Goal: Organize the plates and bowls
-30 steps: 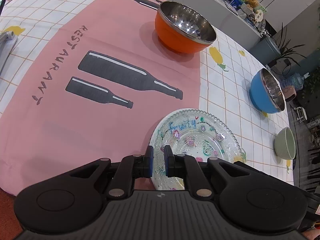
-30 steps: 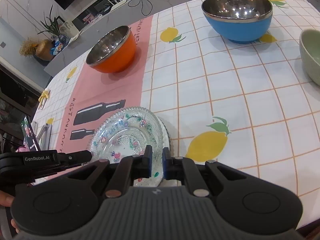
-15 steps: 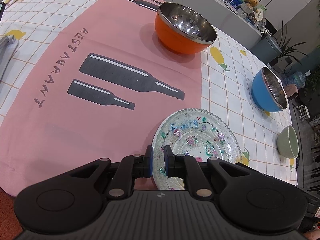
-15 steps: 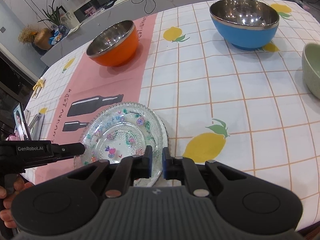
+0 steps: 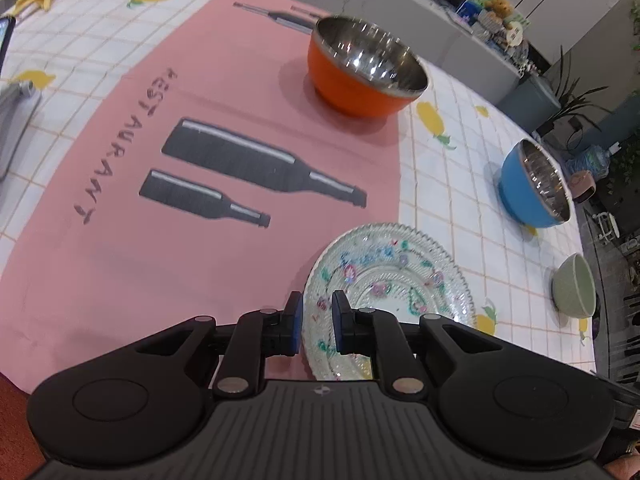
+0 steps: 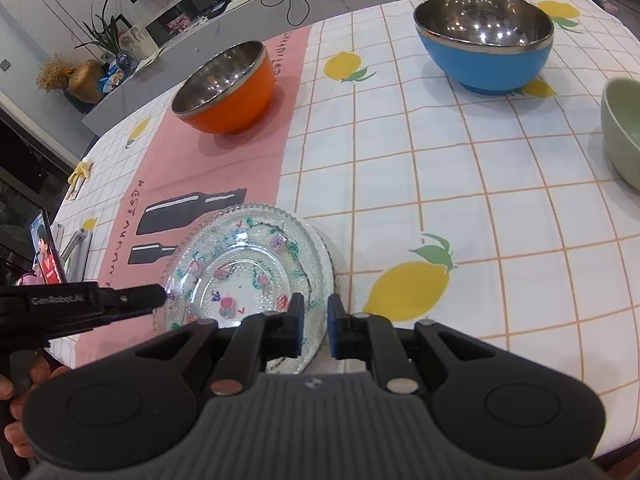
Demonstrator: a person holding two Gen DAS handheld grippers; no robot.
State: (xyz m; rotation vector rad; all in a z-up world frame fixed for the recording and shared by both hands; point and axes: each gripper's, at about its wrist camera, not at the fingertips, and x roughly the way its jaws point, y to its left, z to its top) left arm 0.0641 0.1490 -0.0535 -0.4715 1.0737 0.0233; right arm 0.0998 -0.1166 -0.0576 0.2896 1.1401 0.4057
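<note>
Down at the near edge of the table (image 6: 480, 184), both tools sit at the rim of the same glass plate (image 6: 248, 264) — a clear, beaded dish with painted flowers, lying partly on the pink runner (image 5: 200, 80) and partly on the lemon-print checked cloth. The left hand-held gripper (image 5: 314, 326) straddles the plate's left rim; its jaws are opening, with a narrow gap showing and the rim between the blue pads (image 5: 295, 320), which no longer look pressed on the glass. The right hand-held gripper (image 6: 312, 328) is at the plate's near right rim, its jaws likewise opening, the rim in the gap between them without a firm pinch that I can see. In the right wrist view the plate seems to rest on a second white plate edge — I cannot tell for certain.

Farther off, an orange bowl (image 5: 364, 68) with a steel lining stands on the runner, well apart from the plate. A blue bowl (image 6: 484, 40) of the same make stands at the far right, and a pale green bowl (image 6: 624, 128) sits nearer at the right edge.
</note>
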